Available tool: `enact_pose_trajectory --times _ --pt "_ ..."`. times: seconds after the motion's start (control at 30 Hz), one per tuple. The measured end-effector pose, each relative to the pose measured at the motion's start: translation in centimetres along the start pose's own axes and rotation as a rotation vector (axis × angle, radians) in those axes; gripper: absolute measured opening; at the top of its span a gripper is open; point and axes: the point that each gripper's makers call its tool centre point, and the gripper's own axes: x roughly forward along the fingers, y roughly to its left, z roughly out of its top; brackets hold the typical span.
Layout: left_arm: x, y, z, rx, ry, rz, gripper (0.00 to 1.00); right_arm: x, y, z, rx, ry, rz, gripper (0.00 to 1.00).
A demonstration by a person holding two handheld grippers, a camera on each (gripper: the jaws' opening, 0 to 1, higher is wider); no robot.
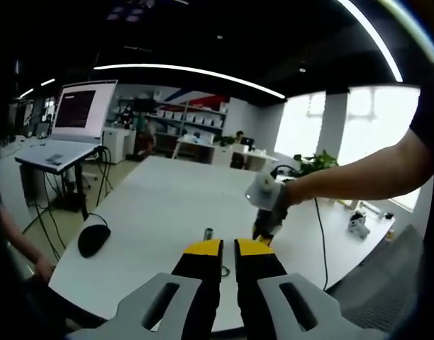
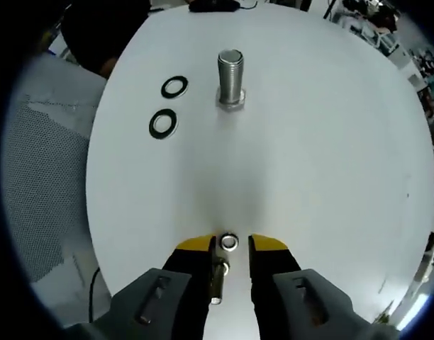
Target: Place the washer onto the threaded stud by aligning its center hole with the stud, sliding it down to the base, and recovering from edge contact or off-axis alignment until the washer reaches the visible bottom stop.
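- Washer task, layout by size: white surface (image 2: 309, 177) carries everything; a laptop (image 1: 75, 113) sits on a separate stand behind it, and a black mouse (image 1: 93, 239) lies near the surface's edge.
- Left claw (image 1: 228, 248): yellow-tipped jaws nearly together, a thin gap between them, nothing held. It hangs back over the near edge, likely parked as an observer.
- Right claw (image 2: 230, 244): jaws apart, a small silver washer (image 2: 230, 242) sitting in the gap at the tips. Whether the pads actually pinch it, I cannot tell. Seen from the left gripper view, this claw (image 1: 265, 228) points down at the surface, held in a person's hand.
- Threaded stud (image 2: 230, 76): upright, long axis vertical, standing on a hex base, well apart from the claw and straight ahead of it.
- Washer's hole faces the camera, so its axis looks tilted off the stud's; I judge levelling is needed before lowering.
- Two black rings (image 2: 174, 87) (image 2: 163, 122) lie flat beside the stud, probably spares.
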Motion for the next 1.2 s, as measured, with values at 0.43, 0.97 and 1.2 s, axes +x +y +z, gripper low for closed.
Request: enact_pose_trajectory --times 0.43,0.97,1.2 --pt "0.0 0.0 0.0 -0.003 -0.003 0.001 0.04 0.9 -0.3 -0.8 0.031 0.018 0.000 0.16" --pt "-0.1 0.0 0.0 -0.003 -0.001 0.001 0.04 -0.8 -2.3 -1.4 0.084 -0.058 -0.069 0.13" --pt "-0.1 0.0 0.0 -0.005 -0.004 -0.001 0.04 -1.0 -2.7 -2.5 0.220 -0.060 -0.039 0.13"
